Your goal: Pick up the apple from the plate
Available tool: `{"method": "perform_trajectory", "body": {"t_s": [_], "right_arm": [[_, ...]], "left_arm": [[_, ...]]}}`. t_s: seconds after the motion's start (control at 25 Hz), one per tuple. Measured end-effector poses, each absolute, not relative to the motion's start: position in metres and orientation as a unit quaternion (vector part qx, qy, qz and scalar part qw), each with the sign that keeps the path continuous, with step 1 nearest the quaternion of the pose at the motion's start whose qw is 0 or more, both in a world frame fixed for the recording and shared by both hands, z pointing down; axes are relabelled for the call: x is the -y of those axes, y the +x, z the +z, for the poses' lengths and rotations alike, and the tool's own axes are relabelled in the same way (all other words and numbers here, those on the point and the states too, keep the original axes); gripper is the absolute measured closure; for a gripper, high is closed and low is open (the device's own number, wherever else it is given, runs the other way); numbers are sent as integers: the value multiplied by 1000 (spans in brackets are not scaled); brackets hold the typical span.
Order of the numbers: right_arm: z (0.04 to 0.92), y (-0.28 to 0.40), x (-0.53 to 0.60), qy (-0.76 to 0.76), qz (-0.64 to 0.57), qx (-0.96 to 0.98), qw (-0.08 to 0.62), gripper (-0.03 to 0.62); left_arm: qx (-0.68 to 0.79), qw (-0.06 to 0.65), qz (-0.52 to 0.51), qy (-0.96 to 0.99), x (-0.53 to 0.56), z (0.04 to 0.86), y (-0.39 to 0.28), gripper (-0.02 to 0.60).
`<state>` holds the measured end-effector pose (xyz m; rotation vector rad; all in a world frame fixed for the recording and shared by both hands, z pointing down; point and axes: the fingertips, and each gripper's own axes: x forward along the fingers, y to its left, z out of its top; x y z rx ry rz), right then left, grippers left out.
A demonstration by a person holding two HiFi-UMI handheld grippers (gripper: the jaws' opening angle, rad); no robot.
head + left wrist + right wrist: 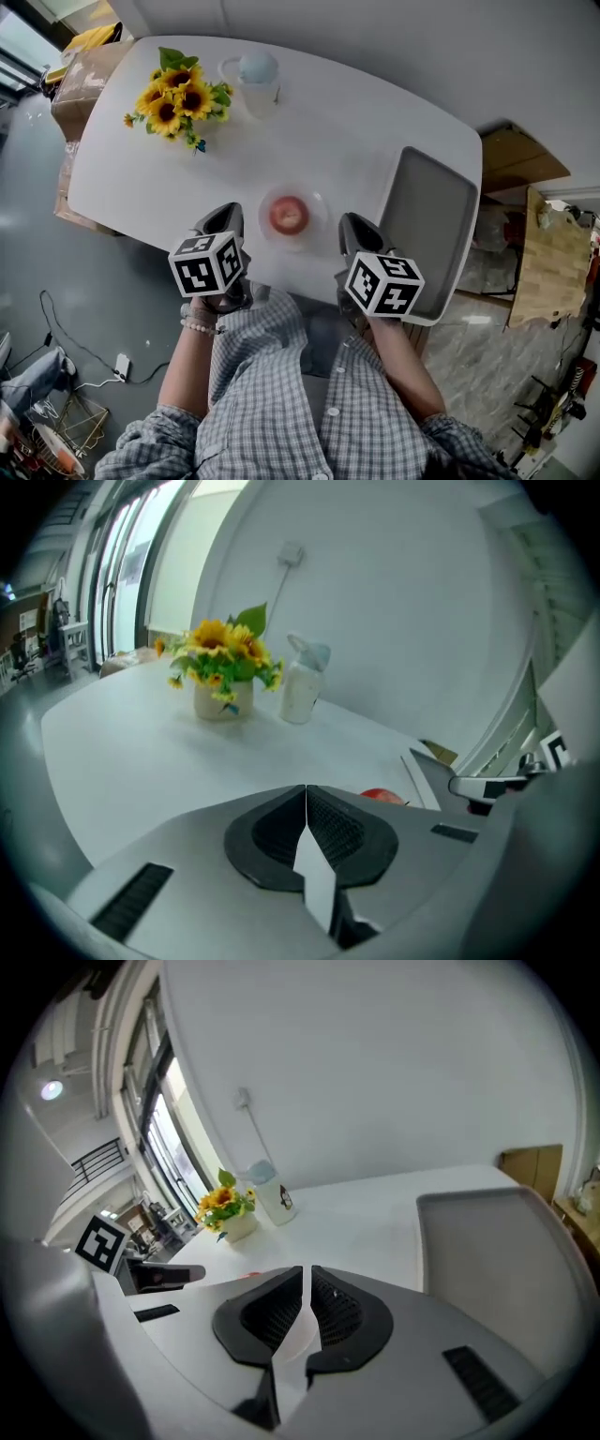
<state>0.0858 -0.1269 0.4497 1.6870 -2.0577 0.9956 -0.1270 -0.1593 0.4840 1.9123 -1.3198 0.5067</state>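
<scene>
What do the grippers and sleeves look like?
Both the left gripper and right gripper are grey shells with black ribbed pads, each carrying a white cube with black square markers. Sleeves are grey-white checked; a beaded bracelet circles the left wrist.

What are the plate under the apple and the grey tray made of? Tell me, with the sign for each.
Round see-through plate under the red apple: likely glass or clear plastic, glossy; the white table shows through its rim. Rectangular grey tray: matte and smooth, raised rim, rounded corners; moulded plastic or coated metal, cannot tell which.
</scene>
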Motion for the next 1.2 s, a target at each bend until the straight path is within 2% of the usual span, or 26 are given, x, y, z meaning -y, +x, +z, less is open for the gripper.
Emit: {"method": "perform_trajectory", "body": {"t_s": [0.32,0.76,1.2], "right_arm": [[344,95,121,601,146,776,126,560],[273,91,106,550,53,828,94,563],[228,101,94,546,3,836,55,565]], "left_arm": [[483,228,150,832,156,381,-79,572],[431,47,77,898,129,269,-6,572],[393,-24,70,916,108,238,33,572]]}}
